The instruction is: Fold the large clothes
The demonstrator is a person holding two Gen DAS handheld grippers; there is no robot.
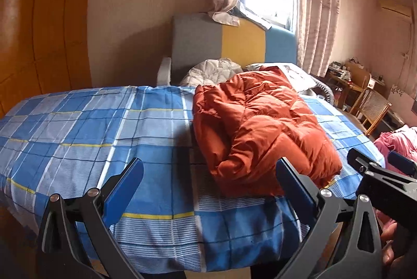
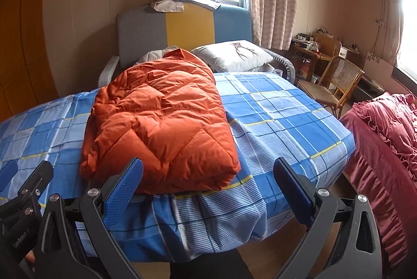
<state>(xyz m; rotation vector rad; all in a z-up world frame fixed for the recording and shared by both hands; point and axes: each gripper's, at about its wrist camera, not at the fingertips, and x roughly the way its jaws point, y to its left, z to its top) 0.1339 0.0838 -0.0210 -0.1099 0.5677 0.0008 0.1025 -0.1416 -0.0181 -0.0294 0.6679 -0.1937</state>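
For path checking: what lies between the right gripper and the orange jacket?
Only bare checked bedsheet; the right gripper is open beside the folded orange down jacket, seen in the right wrist view.

orange quilted jacket (image 2: pixel 159 122) folded, lying on bed

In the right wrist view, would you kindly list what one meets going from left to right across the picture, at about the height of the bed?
Wooden wardrobe → orange puffer jacket → bare stretch of blue plaid bedsheet → rattan chair → red ruffled bedding.
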